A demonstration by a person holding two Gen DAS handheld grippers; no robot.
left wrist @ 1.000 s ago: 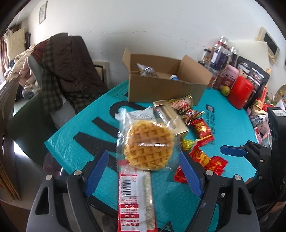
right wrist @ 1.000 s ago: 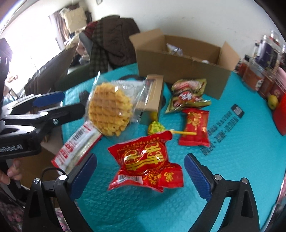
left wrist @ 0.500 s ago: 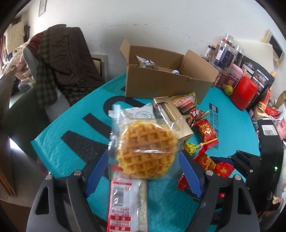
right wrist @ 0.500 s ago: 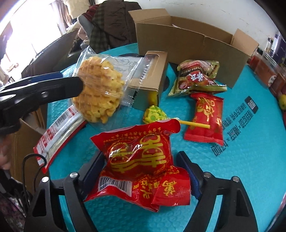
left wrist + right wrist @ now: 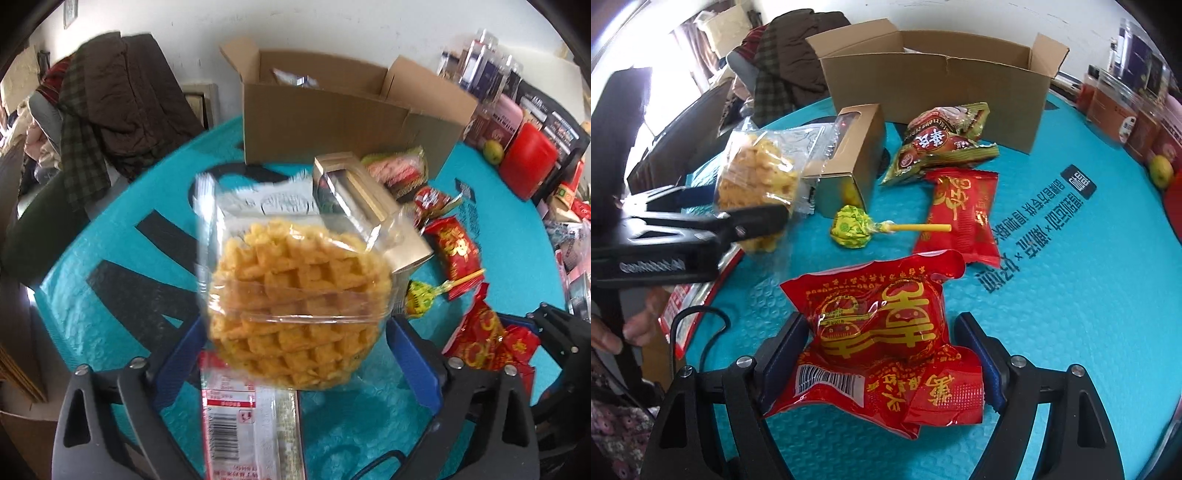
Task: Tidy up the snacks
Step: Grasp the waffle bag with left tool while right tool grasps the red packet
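With a few packets already lying in the cardboard box [image 5: 351,107] at the desk's far edge, the left gripper [image 5: 295,354] is opening wide around the wrapped waffle [image 5: 299,306] while the right gripper [image 5: 882,354] is closing on a red packet [image 5: 882,332] (most snacks are lying loose).

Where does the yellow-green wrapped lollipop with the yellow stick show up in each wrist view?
Left wrist: yellow-green wrapped lollipop right of centre, beside the bagged round waffle.
Right wrist: lollipop just above centre, in front of the small kraft window box.
Shared landmark: open brown cardboard box behind it.
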